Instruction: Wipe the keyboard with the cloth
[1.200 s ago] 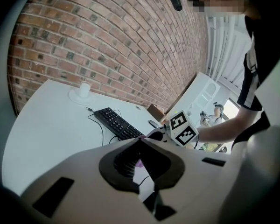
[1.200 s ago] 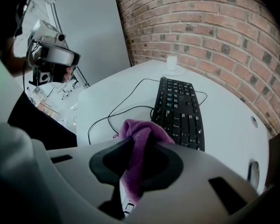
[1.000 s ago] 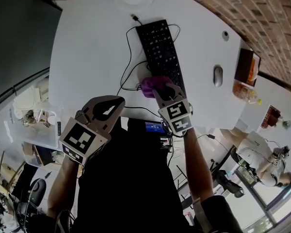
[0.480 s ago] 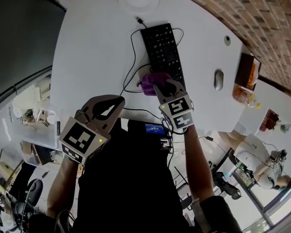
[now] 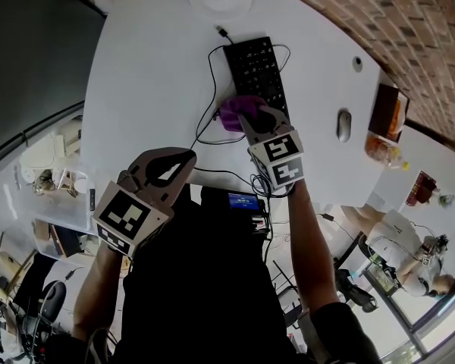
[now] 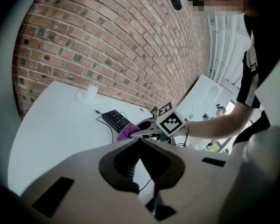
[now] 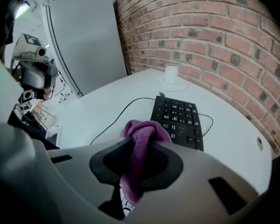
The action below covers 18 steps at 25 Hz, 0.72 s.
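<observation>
Right gripper view: right tongs [image 7: 139, 146] clamp purple cloth [image 7: 141, 127], keyboard [image 7: 179, 115] just ahead; press cloth flat, sweep along key rows; left tongs [image 6: 139, 141] closed, empty

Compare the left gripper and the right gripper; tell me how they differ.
The grey right gripper is clamped on the purple cloth; the grey left gripper has its jaws together on nothing. The right gripper is at the near end of the black keyboard; the left gripper is held back, clear of it. Both are the same two-jaw design.
</observation>
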Motion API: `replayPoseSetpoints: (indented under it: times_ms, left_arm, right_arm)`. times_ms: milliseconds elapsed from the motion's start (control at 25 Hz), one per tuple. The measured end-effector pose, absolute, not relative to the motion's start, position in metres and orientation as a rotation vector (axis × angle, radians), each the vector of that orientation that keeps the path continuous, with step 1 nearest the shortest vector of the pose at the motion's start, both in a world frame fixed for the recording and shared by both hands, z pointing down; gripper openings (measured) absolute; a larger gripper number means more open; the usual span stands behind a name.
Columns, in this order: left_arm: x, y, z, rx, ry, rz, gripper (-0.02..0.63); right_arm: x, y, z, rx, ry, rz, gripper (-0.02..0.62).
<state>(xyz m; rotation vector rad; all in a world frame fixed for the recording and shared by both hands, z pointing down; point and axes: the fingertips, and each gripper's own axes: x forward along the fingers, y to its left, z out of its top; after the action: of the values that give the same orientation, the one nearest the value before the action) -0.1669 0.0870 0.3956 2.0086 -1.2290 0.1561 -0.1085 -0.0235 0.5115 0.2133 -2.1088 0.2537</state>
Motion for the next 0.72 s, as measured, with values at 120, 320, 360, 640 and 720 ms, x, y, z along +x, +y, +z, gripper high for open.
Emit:
replayPoseSetpoints:
  times_ms: [120, 320, 360, 640, 720]
  left_arm:
    - [-0.168, 0.089, 0.396, 2.004, -1.233, 0.151, 0.015]
    - [-0.168, 0.09, 0.399, 2.0, -1.235, 0.139, 0.015]
    - [-0.167, 0.09, 0.399, 1.999, -1.235, 0.136, 0.015]
    - [-0.167, 0.091, 0.396, 2.001, -1.249, 0.137, 0.015]
    - [-0.167, 0.093, 0.396, 1.999, -1.256, 0.138, 0.014]
  right_arm:
    - [-0.116, -0.031, 0.515, 0.223, -2.127, 0.251, 0.074]
    - [-0.126, -0.041, 0.519, 0.218, -2.135, 0.238, 0.074]
    - [-0.128, -0.042, 0.519, 0.219, -2.139, 0.235, 0.074]
    - [-0.146, -0.055, 0.518, 0.226, -2.154, 0.214, 0.074]
    - [-0.153, -0.06, 0.519, 0.228, -2.16, 0.209, 0.074]
